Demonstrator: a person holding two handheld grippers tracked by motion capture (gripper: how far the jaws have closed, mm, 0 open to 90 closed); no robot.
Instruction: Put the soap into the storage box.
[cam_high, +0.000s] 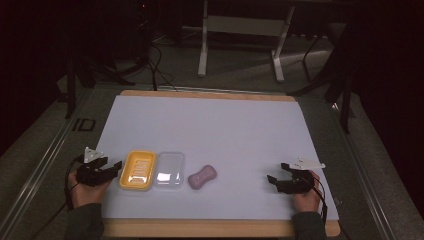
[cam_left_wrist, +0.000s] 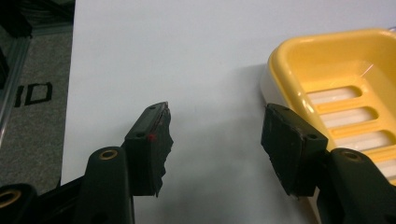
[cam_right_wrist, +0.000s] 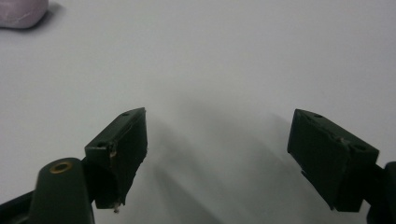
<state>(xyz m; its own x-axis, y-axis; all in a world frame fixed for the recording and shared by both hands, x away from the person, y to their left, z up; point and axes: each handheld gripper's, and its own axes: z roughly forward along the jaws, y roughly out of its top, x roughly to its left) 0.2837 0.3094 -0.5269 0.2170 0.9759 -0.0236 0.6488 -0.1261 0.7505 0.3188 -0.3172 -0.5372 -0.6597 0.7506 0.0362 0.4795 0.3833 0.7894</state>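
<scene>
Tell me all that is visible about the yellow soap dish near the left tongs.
The yellow soap dish is a rounded rectangular tray that looks like glossy plastic. Its floor has long drain slots, and a white lower part shows under the yellow rim. It lies flat and empty on the white sheet, beside a clear lid that seems to touch it. The open left tongs are close to its corner; whether they touch it is unclear.

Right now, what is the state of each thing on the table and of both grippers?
Yellow soap dish: upright, empty, beside the left gripper.
Clear lid: off, lying next to the dish.
Pink soap: lying on the mat, not held.
Left gripper: jaws open, holding nothing.
Right gripper: jaws open, holding nothing.
</scene>
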